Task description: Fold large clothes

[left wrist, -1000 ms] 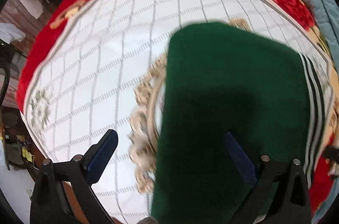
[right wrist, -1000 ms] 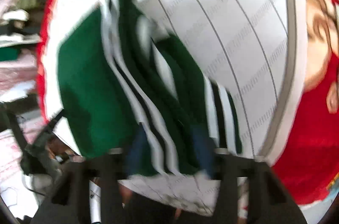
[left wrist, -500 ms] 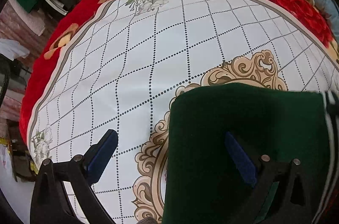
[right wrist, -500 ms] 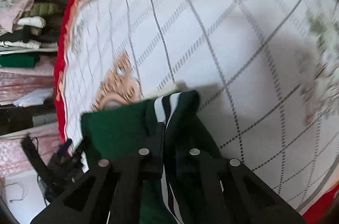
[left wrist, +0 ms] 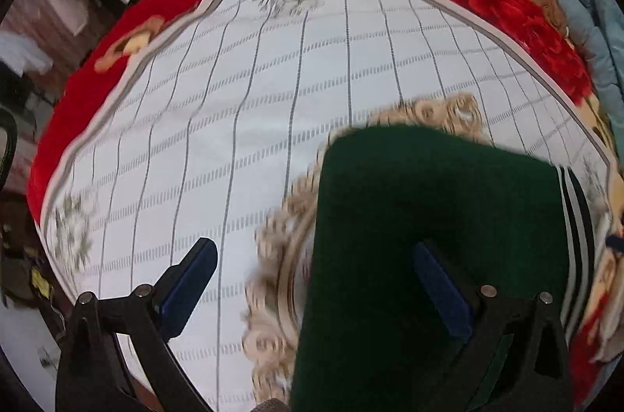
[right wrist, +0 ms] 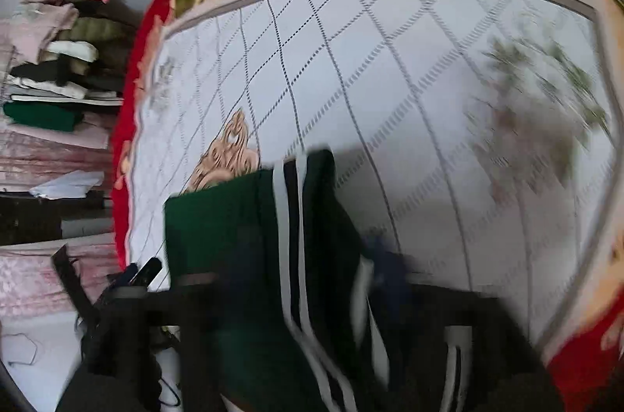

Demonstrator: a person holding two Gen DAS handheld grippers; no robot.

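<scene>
Garment (left wrist: 436, 236), green w/ striped edge, lay folded near the bed's (left wrist: 241, 123) gold medallion. Right gripper (right wrist: 308, 275) fingers, clamped on its stripes a moment before, were opening; cloth lay between. Left gripper (left wrist: 312, 279) fingers stood apart. Fold looked released.

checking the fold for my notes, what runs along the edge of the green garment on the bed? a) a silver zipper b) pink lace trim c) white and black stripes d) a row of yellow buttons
c, the green garment shows white and black stripes along its right edge in the left wrist view, and the same stripes appear in the right wrist view.
</scene>
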